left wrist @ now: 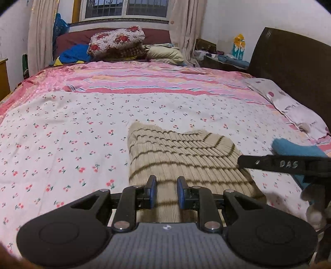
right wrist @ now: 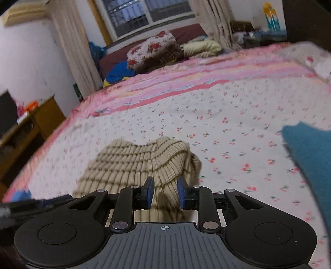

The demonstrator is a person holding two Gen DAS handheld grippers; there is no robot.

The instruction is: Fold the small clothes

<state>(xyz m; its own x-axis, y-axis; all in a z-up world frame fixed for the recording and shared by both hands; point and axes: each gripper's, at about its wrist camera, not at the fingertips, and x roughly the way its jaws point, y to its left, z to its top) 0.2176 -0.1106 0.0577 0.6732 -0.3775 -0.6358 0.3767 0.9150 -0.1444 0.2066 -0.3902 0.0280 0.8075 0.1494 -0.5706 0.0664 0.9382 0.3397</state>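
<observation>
**A:** So what's on the bed (left wrist: pixel 62 128)? Going left to right, please.

**B:** Far left of the right wrist view there's a wooden cabinet (right wrist: pixel 44 122) against the wall, with a curtain (right wrist: pixel 70 47) hanging behind it. On the bed itself, it's a white sheet with little cherries, and a pink striped blanket (left wrist: pixel 157 80) further back. Behind that is a flowery folded quilt (left wrist: pixel 115 40) under the window (left wrist: pixel 126 9).

**A:** And the thing to fold?

**B:** A small beige knit sweater (left wrist: pixel 182 157) with thin dark stripes. It lies on the cherry sheet roughly mid-bed, right in front of both cameras. In the right wrist view it's bunched up into a hump rather than flat.

**A:** Is anyone gripping it?

**B:** Doesn't look like it. The left gripper (left wrist: pixel 166 192) has its jaws a little apart, blue pads (left wrist: pixel 153 191) facing each other, and you just see sweater fabric through the gap, nothing pinched. Same for the right gripper (right wrist: pixel 165 193): jaws narrowly spread over the near edge of the sweater, pads not pressing on anything. Both views are a bit motion-blurred, so I can't tell whether the tips brush the knit.

**A:** Anything on the right?

**B:** A teal cloth (right wrist: pixel 310 161) lying on the sheet, apart from the sweater. In the left wrist view the other gripper pokes in from the right edge, just in front of that teal cloth. Past that, a pale pillow (left wrist: pixel 289 103) sits along the dark headboard (left wrist: pixel 289 60).
</observation>
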